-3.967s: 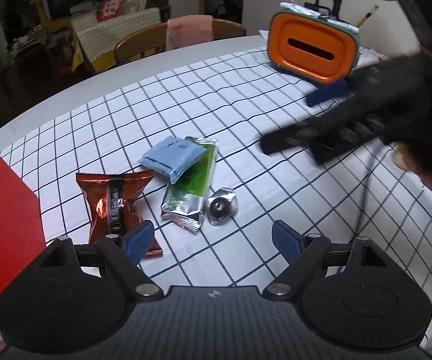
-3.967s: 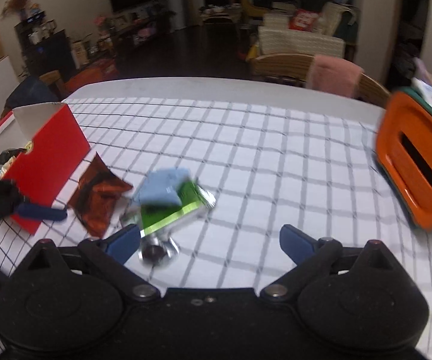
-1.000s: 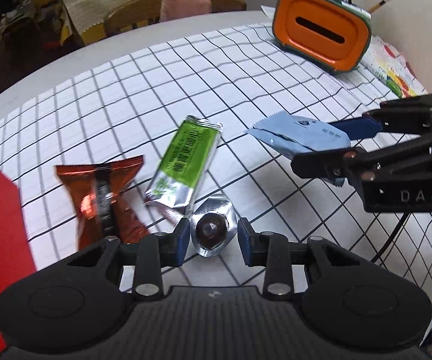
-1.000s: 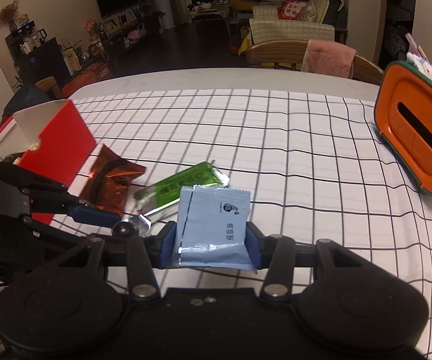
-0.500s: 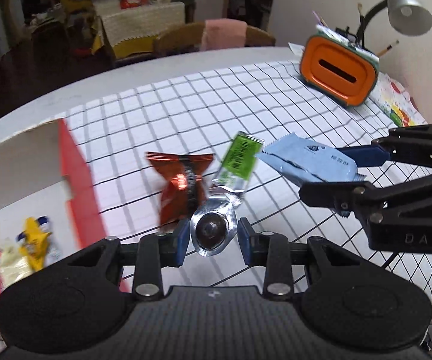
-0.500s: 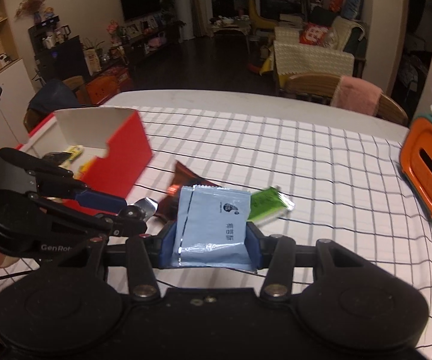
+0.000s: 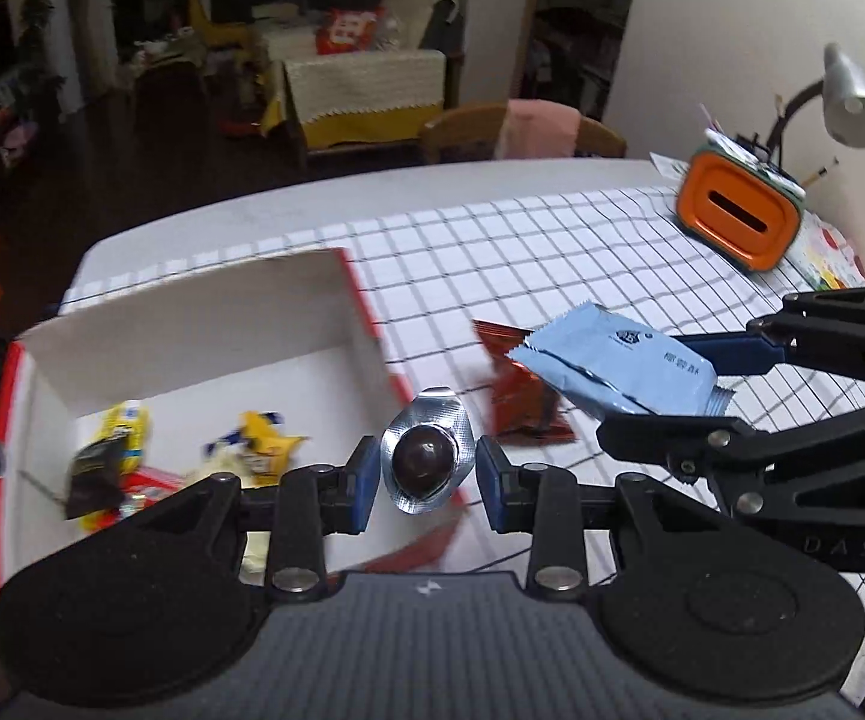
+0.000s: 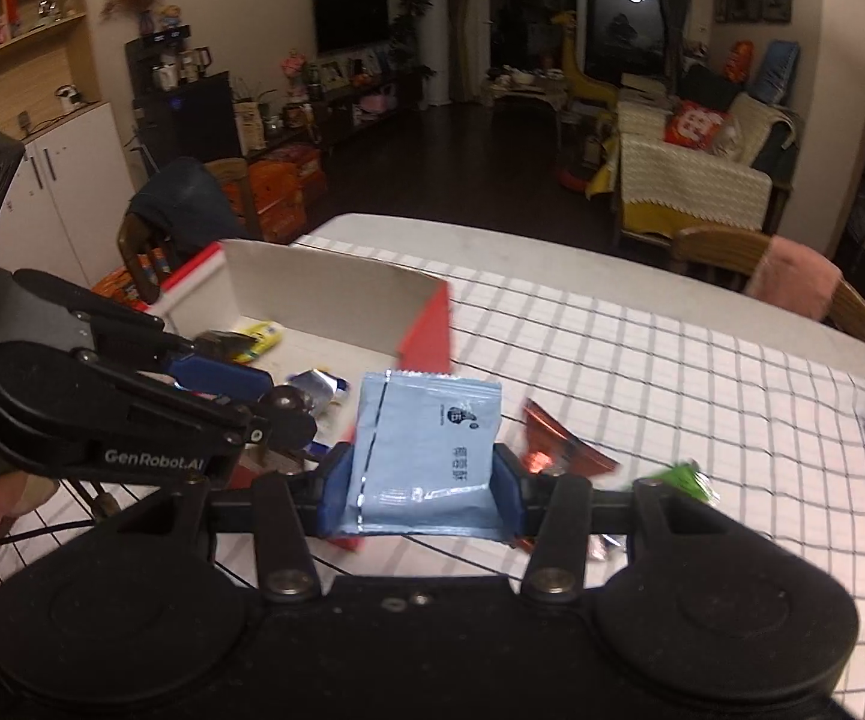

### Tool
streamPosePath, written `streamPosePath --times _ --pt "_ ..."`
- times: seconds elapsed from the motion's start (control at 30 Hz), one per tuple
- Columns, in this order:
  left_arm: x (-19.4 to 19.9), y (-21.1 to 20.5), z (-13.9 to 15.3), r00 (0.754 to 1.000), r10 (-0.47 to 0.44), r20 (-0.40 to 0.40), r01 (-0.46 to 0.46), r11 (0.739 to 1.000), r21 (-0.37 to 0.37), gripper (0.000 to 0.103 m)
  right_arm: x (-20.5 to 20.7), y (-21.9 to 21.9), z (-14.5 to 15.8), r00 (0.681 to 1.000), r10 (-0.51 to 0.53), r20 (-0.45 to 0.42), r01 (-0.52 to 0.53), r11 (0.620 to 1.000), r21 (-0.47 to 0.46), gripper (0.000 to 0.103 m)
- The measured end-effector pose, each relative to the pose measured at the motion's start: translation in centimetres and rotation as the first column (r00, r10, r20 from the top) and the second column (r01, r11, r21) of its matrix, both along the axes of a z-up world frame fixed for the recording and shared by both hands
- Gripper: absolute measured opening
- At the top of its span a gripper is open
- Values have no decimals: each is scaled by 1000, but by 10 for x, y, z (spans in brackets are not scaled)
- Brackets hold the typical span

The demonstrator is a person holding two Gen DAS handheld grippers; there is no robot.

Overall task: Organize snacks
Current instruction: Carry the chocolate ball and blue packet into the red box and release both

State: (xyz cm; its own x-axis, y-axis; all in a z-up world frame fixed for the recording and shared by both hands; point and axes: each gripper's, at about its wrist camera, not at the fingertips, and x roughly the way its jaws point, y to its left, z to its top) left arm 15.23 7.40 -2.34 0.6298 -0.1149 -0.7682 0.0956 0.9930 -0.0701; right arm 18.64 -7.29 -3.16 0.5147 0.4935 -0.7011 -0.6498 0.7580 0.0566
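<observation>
We are looking at a round white table (image 7: 204, 222) wearing a white cloth with a black grid (image 7: 552, 252), set in a dim living room: sofa with a cream throw (image 8: 690, 180), dark television (image 8: 351, 12), white cabinet (image 8: 66, 180). We are taking the red box with white inner walls (image 7: 192, 324) as our landmark.

Chairs at the table: we are counting two, one beyond the box under a dark garment (image 8: 174, 210), one far across from it under a pink cloth (image 8: 792, 282).

Snacks: inside the box, several yellow and dark wrappers (image 7: 114, 444) are lying, too blurred to count. On the cloth beside the box, one red-brown packet (image 7: 516, 396) and one green packet (image 8: 681, 477).

Grippers: two. The left gripper (image 7: 426, 468) is clamping one foil-wrapped chocolate ball (image 7: 423, 456) over the box's near corner. The right gripper (image 8: 420, 480) is pinching one light blue packet (image 8: 426, 444) in the air just beside the box.

Far from the box, one orange container with a slot (image 7: 738, 222) and one grey desk lamp (image 7: 852, 102) are standing at the table's edge.
</observation>
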Motion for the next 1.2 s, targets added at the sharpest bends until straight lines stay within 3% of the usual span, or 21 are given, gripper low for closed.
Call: streamPosePath --times 0.4,0.83,1.2 --pt "-11 86 5 996 93 17 -93 995 17 34 4 87 -4 1000 29 6 -29 1000 0 47" --pt "14 168 -28 976 203 -79 -200 979 38 34 37 155 -45 999 18 -51 -21 997 -75 47" --pt "43 173 -59 959 202 -198 -189 979 82 34 75 184 -83 990 -16 -141 -8 986 -167 47"
